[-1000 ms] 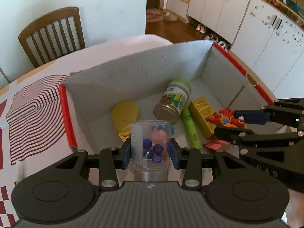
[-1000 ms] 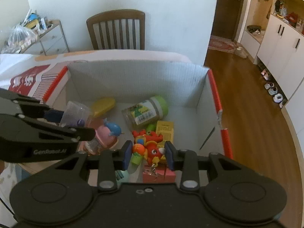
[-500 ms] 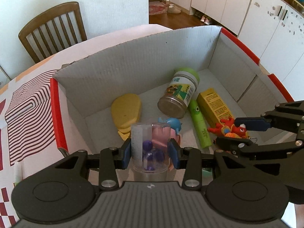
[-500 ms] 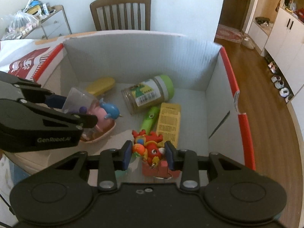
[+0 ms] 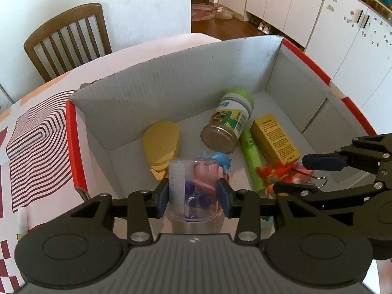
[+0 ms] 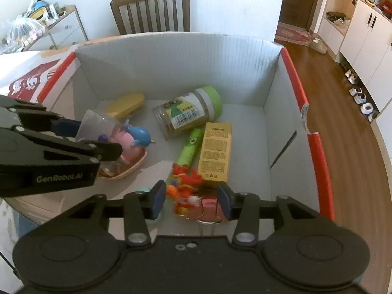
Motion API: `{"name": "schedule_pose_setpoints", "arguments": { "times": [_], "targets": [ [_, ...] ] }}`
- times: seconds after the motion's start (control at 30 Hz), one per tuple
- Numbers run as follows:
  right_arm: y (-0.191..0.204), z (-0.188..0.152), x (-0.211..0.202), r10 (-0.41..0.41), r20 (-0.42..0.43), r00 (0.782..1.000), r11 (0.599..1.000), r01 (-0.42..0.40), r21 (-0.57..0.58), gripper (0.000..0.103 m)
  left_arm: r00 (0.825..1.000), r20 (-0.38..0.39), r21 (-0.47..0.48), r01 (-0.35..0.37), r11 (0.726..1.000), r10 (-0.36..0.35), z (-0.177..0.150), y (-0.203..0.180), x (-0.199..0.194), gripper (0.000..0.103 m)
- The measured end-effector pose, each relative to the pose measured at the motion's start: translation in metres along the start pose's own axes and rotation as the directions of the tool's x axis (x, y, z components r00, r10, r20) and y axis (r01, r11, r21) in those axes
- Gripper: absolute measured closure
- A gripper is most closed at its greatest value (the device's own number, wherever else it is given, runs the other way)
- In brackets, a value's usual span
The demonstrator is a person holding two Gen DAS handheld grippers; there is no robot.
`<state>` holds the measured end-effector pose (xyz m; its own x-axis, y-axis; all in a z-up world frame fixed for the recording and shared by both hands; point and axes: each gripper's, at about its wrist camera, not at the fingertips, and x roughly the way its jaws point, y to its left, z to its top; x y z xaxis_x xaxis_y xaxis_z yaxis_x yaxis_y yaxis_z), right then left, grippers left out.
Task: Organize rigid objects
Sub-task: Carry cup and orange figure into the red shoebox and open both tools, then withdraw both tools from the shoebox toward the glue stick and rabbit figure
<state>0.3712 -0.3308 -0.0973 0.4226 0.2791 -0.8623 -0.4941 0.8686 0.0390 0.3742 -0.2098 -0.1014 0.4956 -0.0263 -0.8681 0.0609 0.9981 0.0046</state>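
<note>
The left tongs (image 5: pixel 193 199) are clenched on a clear plastic measuring cup (image 5: pixel 192 191), one pad on each side of its wall, low in the middle of the left wrist view. The cup holds a few purple beads (image 5: pixel 196 197) and hangs above the near end of the cardboard box (image 6: pixel 171 58). It looks light and stiff but thin-walled and smooth, so it probably slips if tilted and could flex under a hard squeeze; a hold across the wall well below the rim, as now, seems right, kept upright so the beads stay in.

The right tongs (image 6: pixel 191 199) are opening, at the bottom centre of the right wrist view. A red and orange toy figure (image 6: pixel 186 186) lies between the pads, which stand clear of it on both sides. It rests on the box floor against a pink block with a wire hook (image 6: pixel 208 208). The toy looks light, hard and knobbly; its thick middle would give the surest hold, not its thin spikes.

Farther up the frame lie a yellow carton (image 6: pixel 215 152), a green tube (image 6: pixel 188 149), a green-lidded jar (image 6: pixel 188 115) on its side, a blue whale toy (image 6: pixel 138 134) on a pink dish, and a yellow case (image 6: pixel 125 104).
</note>
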Motion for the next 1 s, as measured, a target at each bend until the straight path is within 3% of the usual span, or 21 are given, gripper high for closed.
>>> {"name": "schedule_pose_setpoints", "arguments": {
  "times": [0.2, 0.37, 0.5, 1.0],
  "targets": [
    [-0.001, -0.001, -0.01, 0.012, 0.015, 1.0, 1.0, -0.012, 0.003, 0.054, 1.0, 0.023, -0.006, 0.01, 1.0, -0.01, -0.003, -0.003, -0.009, 0.052],
    [0.001, 0.0, -0.019, 0.015, 0.03, 0.999, 1.0, -0.014, -0.004, 0.051, 0.999, 0.043, -0.011, 0.003, 1.0, -0.002, -0.004, -0.004, -0.021, 0.05],
    [0.003, -0.001, -0.027, 0.018, 0.047, 0.999, 1.0, -0.017, -0.016, 0.05, 0.998, 0.07, -0.025, -0.003, 1.0, 0.004, -0.006, -0.002, -0.034, 0.037],
    [0.03, 0.001, -0.063, 0.043, 0.117, 0.992, 0.998, -0.037, -0.056, 0.039, 0.988, 0.152, -0.052, 0.009, 0.999, -0.001, -0.021, 0.012, -0.082, 0.036]
  ]
}}
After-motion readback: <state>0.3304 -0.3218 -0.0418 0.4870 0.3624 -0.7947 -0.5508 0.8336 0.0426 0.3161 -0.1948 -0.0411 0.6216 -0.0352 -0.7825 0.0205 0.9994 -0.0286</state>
